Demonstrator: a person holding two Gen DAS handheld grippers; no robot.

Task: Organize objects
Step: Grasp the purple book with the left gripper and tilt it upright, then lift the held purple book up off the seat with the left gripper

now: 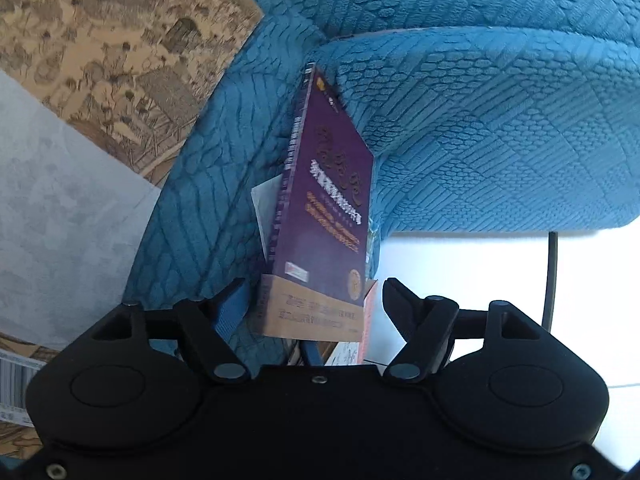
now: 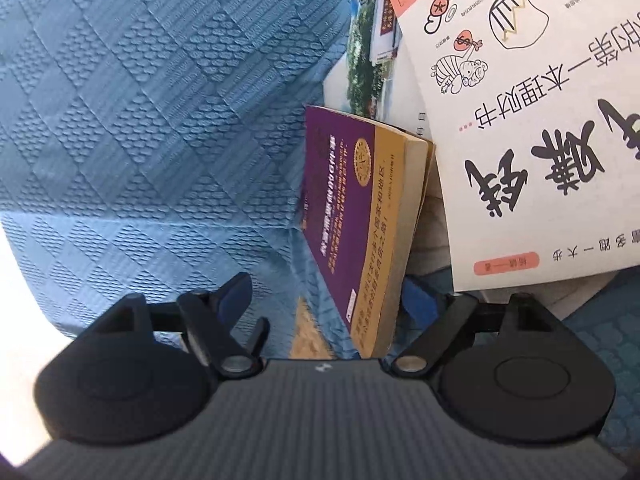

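Observation:
A purple book [image 1: 324,200] with a tan band across its lower end stands on edge against the blue quilted sofa cushion [image 1: 500,120]. Its near end sits between the fingers of my left gripper [image 1: 314,286], which is open, with a gap on both sides. In the right wrist view the same purple book [image 2: 352,220] leans between the fingers of my right gripper [image 2: 328,280], also open; the blue-padded right finger [image 2: 416,300] is close to the page edge and the left finger stands well clear. A white book with cartoon drawings [image 2: 540,140] lies right of it.
A book with a landscape photo cover [image 2: 372,52] lies under the white one. A brown illustrated panel [image 1: 100,40] and a grey wall [image 1: 60,220] stand left of the sofa. White floor [image 1: 460,280], a thin black rod [image 1: 552,272] and a barcoded box [image 1: 16,388] lie below.

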